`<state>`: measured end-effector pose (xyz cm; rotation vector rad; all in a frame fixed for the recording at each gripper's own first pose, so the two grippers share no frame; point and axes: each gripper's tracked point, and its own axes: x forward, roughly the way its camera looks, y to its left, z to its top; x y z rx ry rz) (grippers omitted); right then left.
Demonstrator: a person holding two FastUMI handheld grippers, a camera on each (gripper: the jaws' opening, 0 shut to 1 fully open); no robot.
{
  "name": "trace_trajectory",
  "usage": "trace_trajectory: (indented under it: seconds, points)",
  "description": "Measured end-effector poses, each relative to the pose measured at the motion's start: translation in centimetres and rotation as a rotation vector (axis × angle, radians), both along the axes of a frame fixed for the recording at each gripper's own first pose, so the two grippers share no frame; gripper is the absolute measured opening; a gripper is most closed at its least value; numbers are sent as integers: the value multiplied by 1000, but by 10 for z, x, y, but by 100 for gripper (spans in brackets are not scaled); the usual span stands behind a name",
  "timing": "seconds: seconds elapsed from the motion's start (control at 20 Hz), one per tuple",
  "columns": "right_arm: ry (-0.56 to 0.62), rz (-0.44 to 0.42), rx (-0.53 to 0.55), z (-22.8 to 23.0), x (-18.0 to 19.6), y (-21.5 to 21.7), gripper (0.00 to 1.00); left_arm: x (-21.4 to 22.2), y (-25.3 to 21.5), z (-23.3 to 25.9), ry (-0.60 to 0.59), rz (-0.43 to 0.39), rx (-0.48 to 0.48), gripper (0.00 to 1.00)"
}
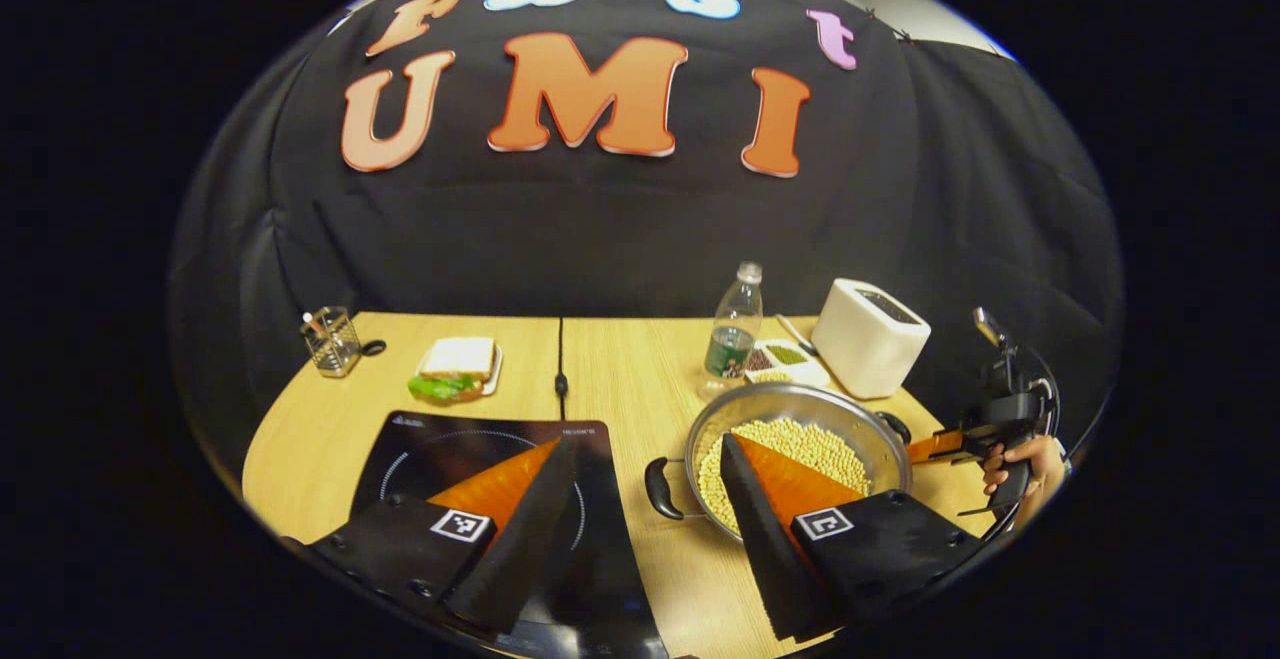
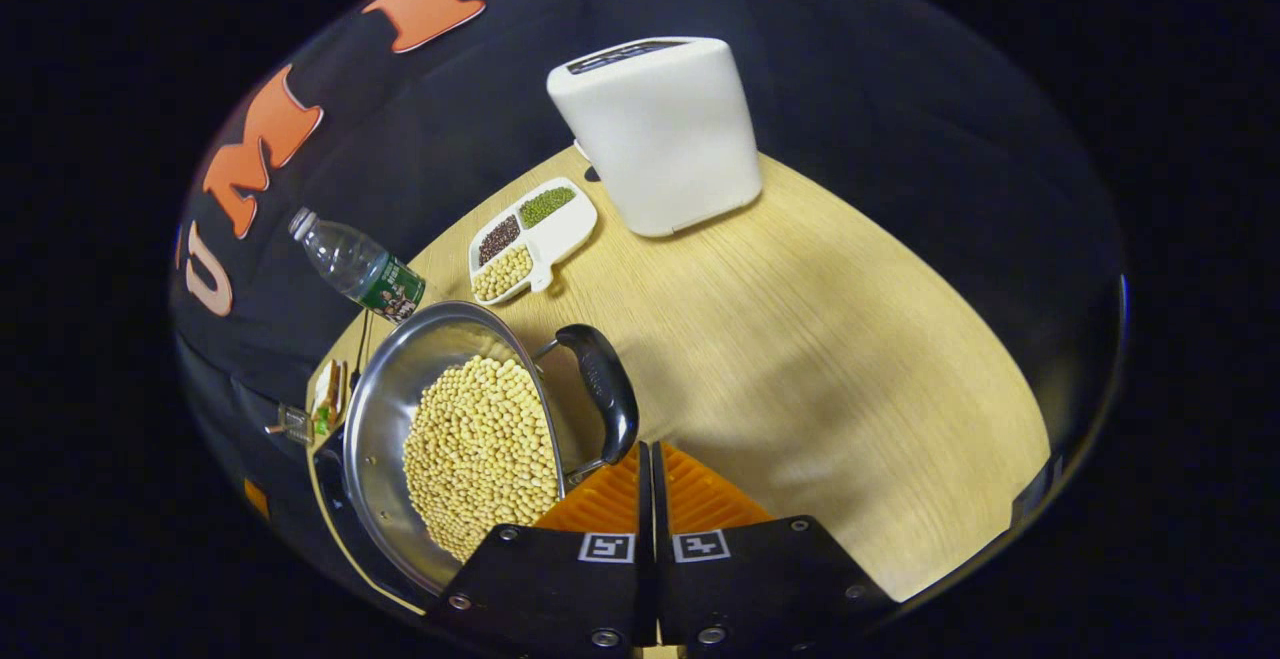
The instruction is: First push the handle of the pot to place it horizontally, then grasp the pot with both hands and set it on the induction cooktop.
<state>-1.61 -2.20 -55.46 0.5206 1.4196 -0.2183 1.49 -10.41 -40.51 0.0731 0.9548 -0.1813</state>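
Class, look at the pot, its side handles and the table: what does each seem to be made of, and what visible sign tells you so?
Pot: looks like polished metal, probably stainless steel; the silvery wall reflects light.
Handles: glossy black, likely plastic or a similar moulded material, fixed on thin metal brackets; hard to say more.
Table: pale wood grain with a matte finish; solid wood or laminate cannot be told.
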Motion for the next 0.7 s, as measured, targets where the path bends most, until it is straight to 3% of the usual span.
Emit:
trace_trajectory:
  seconds: [0.15, 0.3, 0.35, 0.45, 0.65, 0.7]
  points:
    - [-18, 83, -1, 14, 4, 0, 0, -5, -1, -34, 99, -3, 56, 95]
    - [-53, 126, -15, 29, 10, -10, 4, -13, -13, -67, 222, -10, 42, 95]
    - [-79, 140, -32, 37, 16, -17, 0, -16, -14, -77, 262, -9, 50, 96]
    - [-131, 148, -53, 50, 31, -30, 20, -20, -14, -95, 309, -14, 74, 96]
    - [-166, 185, -59, 55, 43, -28, 41, -22, -27, -117, 355, -7, 59, 95]
    - [-159, 204, -55, 50, 42, -22, 52, -24, -29, -123, 365, -1, 66, 95]
